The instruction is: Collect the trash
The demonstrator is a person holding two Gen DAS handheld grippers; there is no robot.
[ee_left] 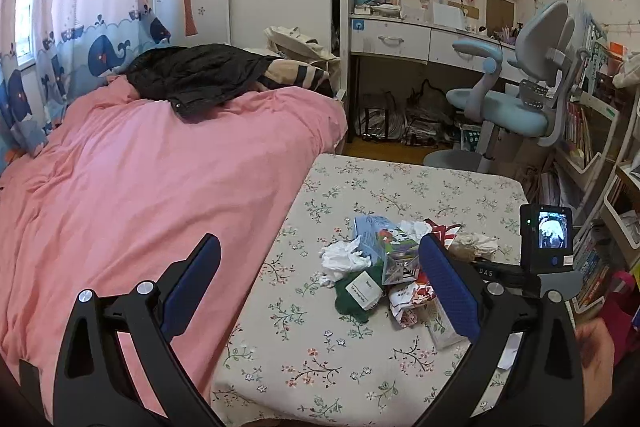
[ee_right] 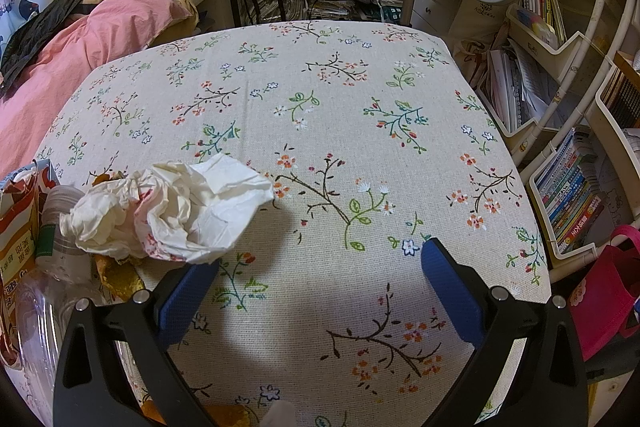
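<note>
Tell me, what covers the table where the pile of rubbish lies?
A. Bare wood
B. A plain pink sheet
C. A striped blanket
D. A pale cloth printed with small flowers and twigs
D: the crumpled tissue and the other rubbish rest on a pale tablecloth printed all over with flowering twigs; the pink cover lies on the bed beside it.

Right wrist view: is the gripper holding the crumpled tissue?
No, the right gripper is open over bare tablecloth, the tissue beside it.
</note>
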